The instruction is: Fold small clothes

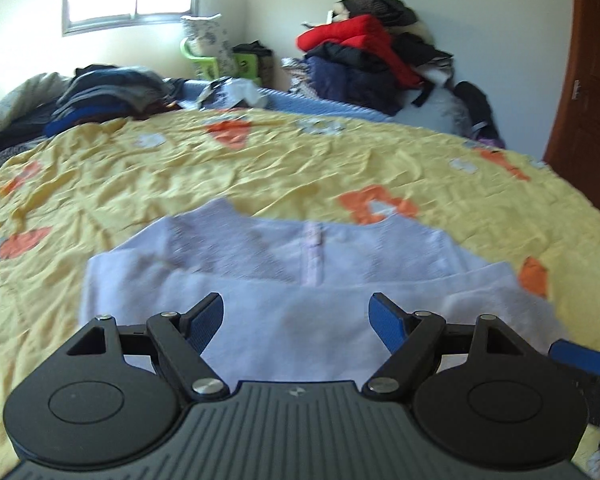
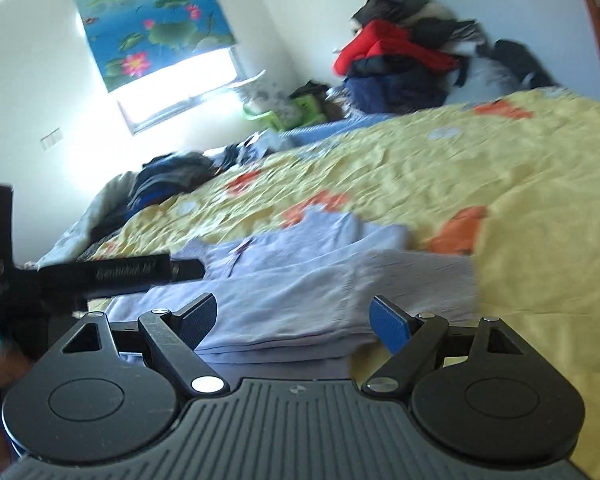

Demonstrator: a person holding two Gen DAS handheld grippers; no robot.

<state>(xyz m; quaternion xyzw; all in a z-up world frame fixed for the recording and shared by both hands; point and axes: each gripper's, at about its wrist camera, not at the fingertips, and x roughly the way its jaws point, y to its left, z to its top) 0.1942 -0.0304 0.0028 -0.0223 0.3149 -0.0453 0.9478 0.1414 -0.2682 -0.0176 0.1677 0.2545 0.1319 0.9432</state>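
A small lilac garment (image 1: 260,248) lies flat on the yellow flowered bedsheet (image 1: 300,160), and its near part is folded over itself in a lighter layer. My left gripper (image 1: 296,312) hovers open just above that near fold, with nothing between its blue pads. From the right wrist view the same garment (image 2: 300,276) shows stacked layers along its near edge. My right gripper (image 2: 294,314) is open over that edge and holds nothing. The left gripper's black body (image 2: 100,276) reaches in from the left, over the garment. One blue finger (image 1: 580,356) of the right gripper shows at the right edge.
Dark folded clothes (image 1: 100,96) are piled at the bed's far left. A heap with a red jacket (image 1: 364,52) leans on the far wall. A brown door (image 1: 588,100) stands to the right, and green plastic items (image 1: 204,60) sit below the window (image 1: 132,0).
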